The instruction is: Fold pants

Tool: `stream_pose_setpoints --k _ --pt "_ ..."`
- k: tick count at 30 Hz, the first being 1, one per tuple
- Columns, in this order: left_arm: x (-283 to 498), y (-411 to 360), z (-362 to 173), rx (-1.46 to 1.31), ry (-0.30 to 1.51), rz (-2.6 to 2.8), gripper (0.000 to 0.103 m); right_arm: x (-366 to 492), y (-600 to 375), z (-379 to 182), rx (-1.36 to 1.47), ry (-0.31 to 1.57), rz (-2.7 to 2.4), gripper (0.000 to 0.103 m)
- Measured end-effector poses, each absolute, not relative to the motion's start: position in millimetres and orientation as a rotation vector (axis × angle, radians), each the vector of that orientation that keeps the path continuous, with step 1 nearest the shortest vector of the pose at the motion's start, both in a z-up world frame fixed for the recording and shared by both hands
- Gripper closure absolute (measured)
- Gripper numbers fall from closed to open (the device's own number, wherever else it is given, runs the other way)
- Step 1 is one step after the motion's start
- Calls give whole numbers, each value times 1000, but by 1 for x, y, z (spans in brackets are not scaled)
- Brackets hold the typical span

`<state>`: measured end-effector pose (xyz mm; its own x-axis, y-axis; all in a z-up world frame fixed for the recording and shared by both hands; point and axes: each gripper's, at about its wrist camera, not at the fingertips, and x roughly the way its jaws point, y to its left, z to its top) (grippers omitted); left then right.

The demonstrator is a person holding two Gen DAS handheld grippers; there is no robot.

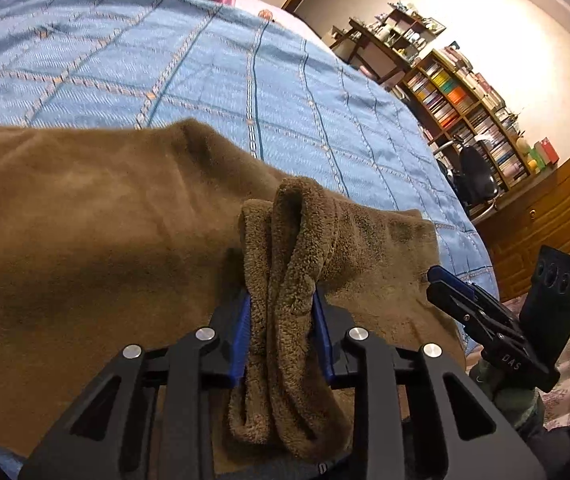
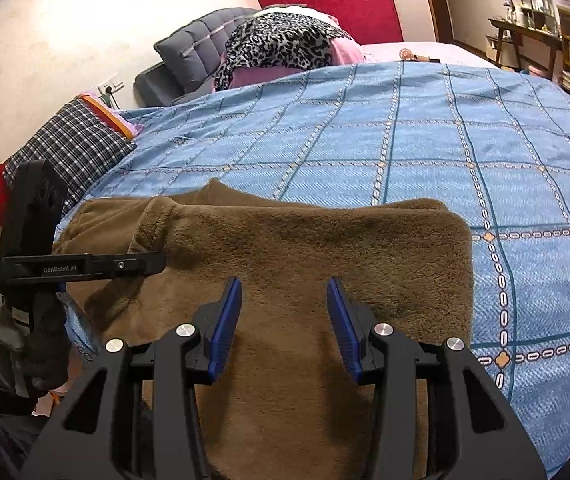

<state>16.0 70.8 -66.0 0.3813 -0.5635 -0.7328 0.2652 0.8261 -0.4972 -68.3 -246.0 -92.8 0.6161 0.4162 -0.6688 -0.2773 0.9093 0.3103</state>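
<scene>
Pants point(image 2: 285, 264), brown and fleecy, lie spread across the near part of the bed, on a blue checked bedspread point(image 2: 405, 140). In the right wrist view they form a broad, roughly rectangular slab with its right edge folded thick and rounded, and a rumpled part rising at the far left.

The left claw point(image 1: 283, 308) is closed on a bunched ridge of the pants: the blue pads point(image 1: 245, 320) press the fleece from both sides, and the pinched fabric stands up in two plump rolls above them and hangs down between the black fingers. From the right wrist view this same claw point(image 2: 157, 262) shows side-on at the left edge of the garment, its tip buried in the fabric.

The right claw point(image 2: 285, 300) hangs just above the middle of the pants with its blue pads well apart and nothing between them. In the left wrist view it point(image 1: 441, 280) appears at the right, near the garment's edge (whether it touches the cloth there is hard to tell).

At the head of the bed sit a grey cushion point(image 2: 193, 52), a leopard-print cloth point(image 2: 281, 44) and a checked pillow point(image 2: 73, 148). A bookshelf point(image 1: 465, 108) stands against the wall.
</scene>
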Motion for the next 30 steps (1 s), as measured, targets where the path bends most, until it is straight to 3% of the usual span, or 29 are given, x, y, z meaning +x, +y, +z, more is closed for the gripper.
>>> stream_pose_setpoints --k 6,12,15,17,19,30 --pt "24 80 -75 -318 1076 -500 75 -66 -228 -96 149 837 448 57" --pt "28 87 -100 -381 1112 -477 62 -53 -219 -125 128 957 441 57" --pt "25 89 -93 -351 1095 -461 50 -54 -217 -124 113 952 436 57" --pt "21 94 -86 -338 1080 -434 36 -55 -214 -121 89 937 434 57" --pt "17 108 -77 -366 1058 -394 32 -56 -210 -116 70 916 443 57" --pt "-17 221 -52 -514 958 -95 32 -44 -147 -95 -25 867 624 57"
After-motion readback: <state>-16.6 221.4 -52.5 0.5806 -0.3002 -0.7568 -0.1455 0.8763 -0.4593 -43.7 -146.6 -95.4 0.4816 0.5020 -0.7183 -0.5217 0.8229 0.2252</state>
